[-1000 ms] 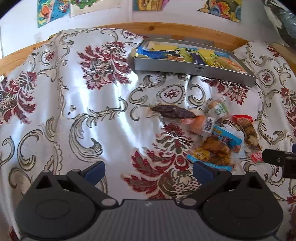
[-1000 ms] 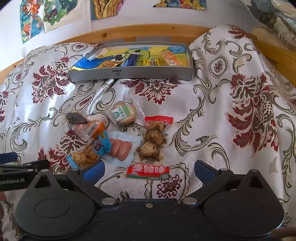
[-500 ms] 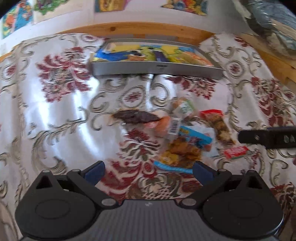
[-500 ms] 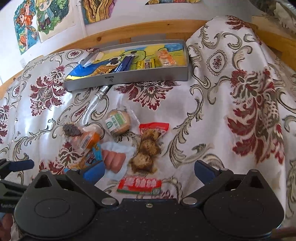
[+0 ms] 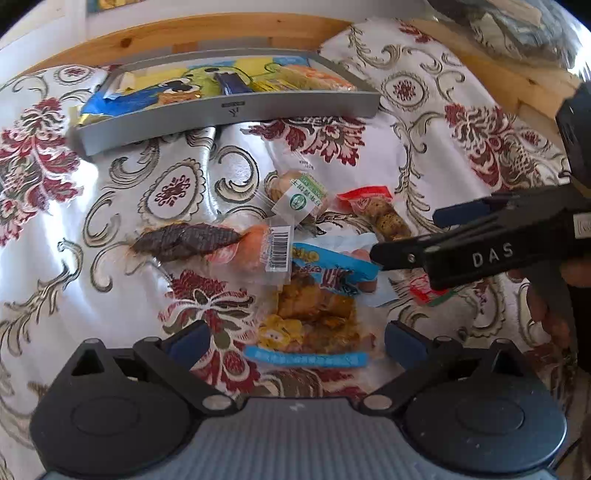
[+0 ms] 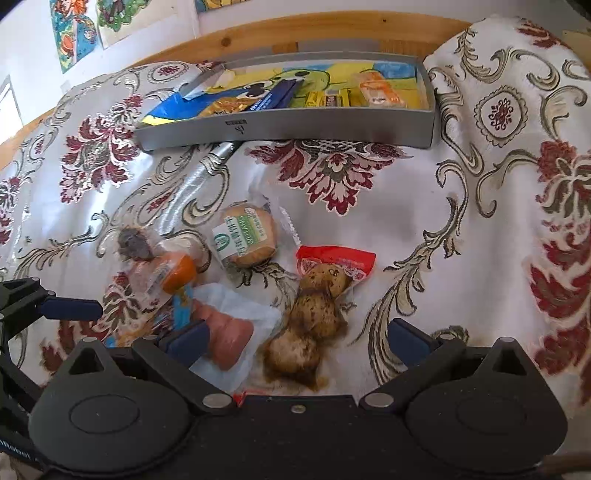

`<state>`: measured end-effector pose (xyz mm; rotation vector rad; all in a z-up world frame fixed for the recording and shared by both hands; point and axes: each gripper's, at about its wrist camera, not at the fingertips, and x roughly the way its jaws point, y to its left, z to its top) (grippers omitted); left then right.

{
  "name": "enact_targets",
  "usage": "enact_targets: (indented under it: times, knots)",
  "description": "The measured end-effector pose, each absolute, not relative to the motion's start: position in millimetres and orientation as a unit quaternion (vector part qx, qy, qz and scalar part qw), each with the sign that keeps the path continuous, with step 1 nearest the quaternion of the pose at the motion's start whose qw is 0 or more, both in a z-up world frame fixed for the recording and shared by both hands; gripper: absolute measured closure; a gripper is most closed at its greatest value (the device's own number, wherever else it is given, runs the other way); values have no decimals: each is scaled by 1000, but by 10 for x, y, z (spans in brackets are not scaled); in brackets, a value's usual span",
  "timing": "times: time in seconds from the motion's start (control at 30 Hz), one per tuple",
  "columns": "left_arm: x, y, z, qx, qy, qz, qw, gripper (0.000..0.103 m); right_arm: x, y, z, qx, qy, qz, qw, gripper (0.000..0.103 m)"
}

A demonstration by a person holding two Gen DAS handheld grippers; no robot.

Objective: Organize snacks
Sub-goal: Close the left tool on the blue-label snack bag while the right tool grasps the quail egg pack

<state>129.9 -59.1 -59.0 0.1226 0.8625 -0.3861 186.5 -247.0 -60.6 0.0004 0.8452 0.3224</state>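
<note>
Snack pile sits mid-cloth on the floral tablecloth (image 6: 480, 221), grey tray (image 6: 288, 129) behind it at the wooden back edge (image 6: 332, 29), already holding flat packets. Open cloth to the right of the pile and between pile and tray; left side also bare. Left gripper (image 5: 295, 338) fingers spread wide, nothing between them, poised over the yellow-and-blue chip-like packet (image 5: 306, 332). Right gripper (image 6: 295, 338) also spread and empty, straddling the brown egg pack with red top (image 6: 314, 314) and the pink sausages (image 6: 225, 332) in clear wrap. In the left view the right gripper crosses from the right, marked "DAS", and covers part of a small red packet (image 5: 424, 291) and the sausages. Round bun (image 6: 245, 236) has a green-white label, text too small to read. Orange item (image 6: 177, 273) carries a barcode sticker; dark dried strip (image 5: 184, 240) lies beside it. Tray front has a small logo, unreadable. Left gripper body shows partial white lettering at the right view's lower left, cut off.
</note>
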Motion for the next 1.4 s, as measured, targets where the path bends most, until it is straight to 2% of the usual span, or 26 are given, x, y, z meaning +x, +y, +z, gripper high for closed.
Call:
enact_targets:
  times: [0.53,0.63,0.8,1.13,1.33,1.4]
  knots:
    - [1607,-629,-738,49,449,-229,862,1,1924,-2456,-676,-14,409,154,900,1]
    - [1622,-631,-741,47,445,-241,861,6,1906,-2435,-684,-20,406,152,901,1]
    - [1610,-597,-721,44,441,-248,861,26,1893,-2417,-684,-23,405,154,901,6]
    - [1514,-575,-658,7,454,-221,863,31,1869,-2454,-661,-7,404,162,900,18]
    - [1367,-552,-625,-53,469,-147,869,32,1859,-2481,-660,-2,403,156,902,22]
    - [1316,-550,-620,-66,472,-128,870,33,1846,-2482,-660,-4,402,153,903,27]
